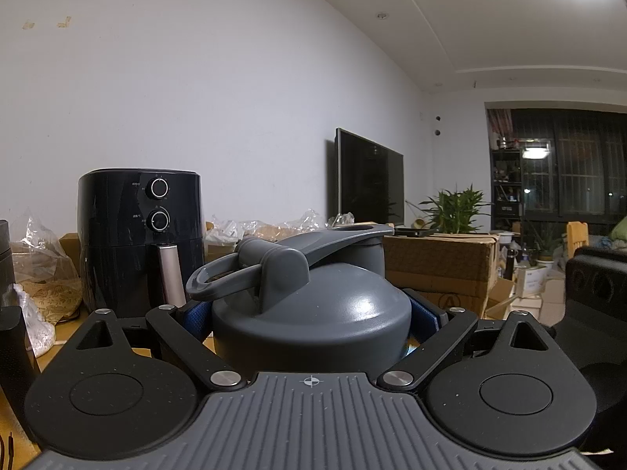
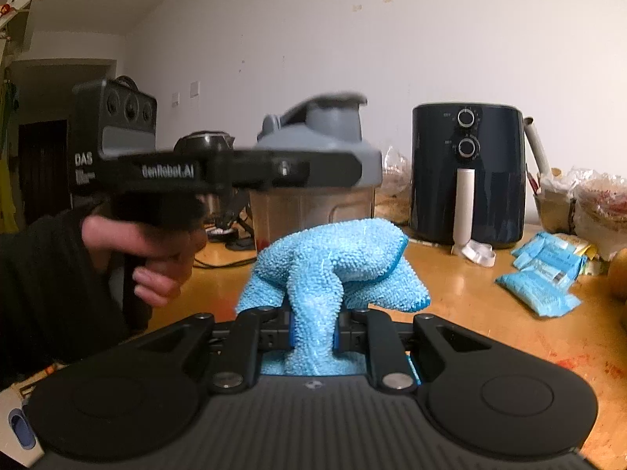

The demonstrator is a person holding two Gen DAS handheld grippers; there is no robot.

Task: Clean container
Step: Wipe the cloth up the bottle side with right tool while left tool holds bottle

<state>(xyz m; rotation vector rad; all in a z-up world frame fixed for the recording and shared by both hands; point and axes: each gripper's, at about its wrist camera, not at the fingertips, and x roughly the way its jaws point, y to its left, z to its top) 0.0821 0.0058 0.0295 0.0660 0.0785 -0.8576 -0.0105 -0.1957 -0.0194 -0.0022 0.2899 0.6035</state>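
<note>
Person's hand [image 2: 153, 254], dark sleeve: at the left of the right wrist view, gripping the handle of the left gripper [image 1: 313, 313]. Left gripper: jaws closed against both sides of the grey lid [image 1: 313, 313] of the container [image 2: 313, 203], holding it upright above the wooden table [image 2: 470, 282]. Container: clear body, grey domed lid with flip cap and carry loop, centre of the view, just behind the cloth. Right gripper [image 2: 313, 337]: jaws fully closed, pinching a blue microfibre cloth [image 2: 333, 270], which bunched forward in front of the container's lower body; contact could not be told. Black air fryer [image 2: 468, 172]: standing by the wall, right of the container. Blue packets [image 2: 544, 274]: lying on the table, far right
</note>
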